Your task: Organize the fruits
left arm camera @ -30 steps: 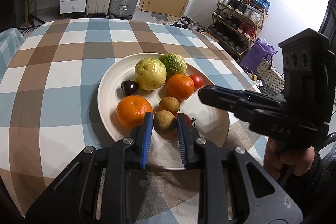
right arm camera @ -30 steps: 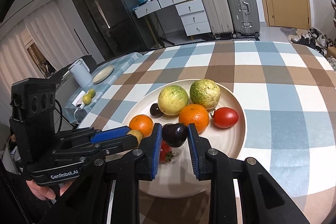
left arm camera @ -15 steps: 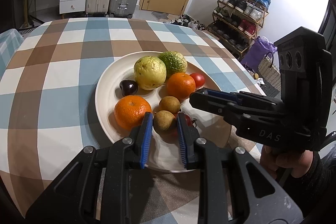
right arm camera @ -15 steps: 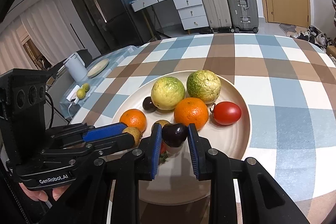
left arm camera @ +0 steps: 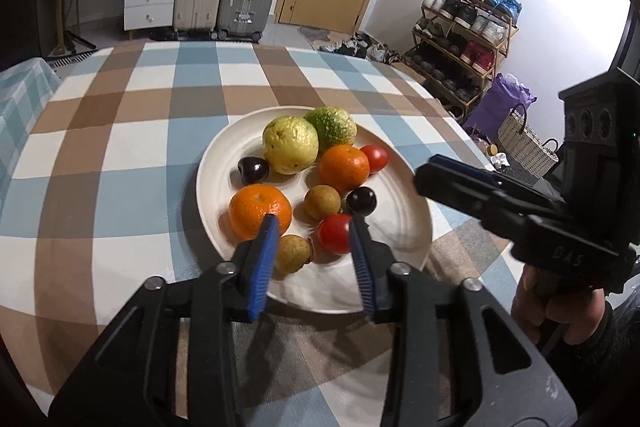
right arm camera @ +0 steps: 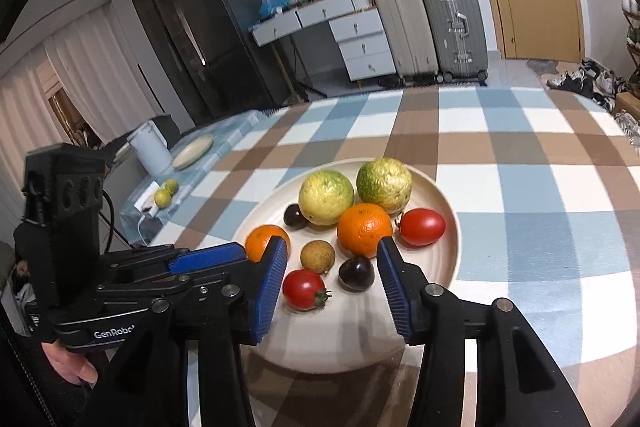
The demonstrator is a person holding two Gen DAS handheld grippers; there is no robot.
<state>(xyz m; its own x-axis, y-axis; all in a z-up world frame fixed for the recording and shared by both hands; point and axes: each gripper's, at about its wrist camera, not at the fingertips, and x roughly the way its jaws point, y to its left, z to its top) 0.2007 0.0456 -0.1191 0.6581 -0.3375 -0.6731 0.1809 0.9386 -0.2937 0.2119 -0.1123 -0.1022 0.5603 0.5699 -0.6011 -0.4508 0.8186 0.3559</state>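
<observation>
Two grippers are held over the near rim of a cream plate (left arm camera: 208, 163) that sits on a checked tablecloth (left arm camera: 120, 147). The left gripper (left arm camera: 314, 243) has its blue-padded fingers spread wide and grips nothing; between them, lying on the plate, are a brown longan (left arm camera: 292, 253) at the near left and a red cherry tomato (left arm camera: 335, 233) just right of it. The right gripper (right arm camera: 332, 275) is likewise spread apart and empty, with a dark plum (right arm camera: 356, 273) resting on the plate between its fingers and that same cherry tomato to the plum's left. A second longan (left arm camera: 322, 202) lies just beyond the tomato. Farther back on the plate are two oranges (left arm camera: 260, 211), a yellow guava (left arm camera: 290, 145), a green guava (left arm camera: 332, 125), another dark plum (left arm camera: 253, 169) at far left, and a larger red tomato (left arm camera: 376, 157) at the right. All fruit rests inside the plate rim.
</observation>
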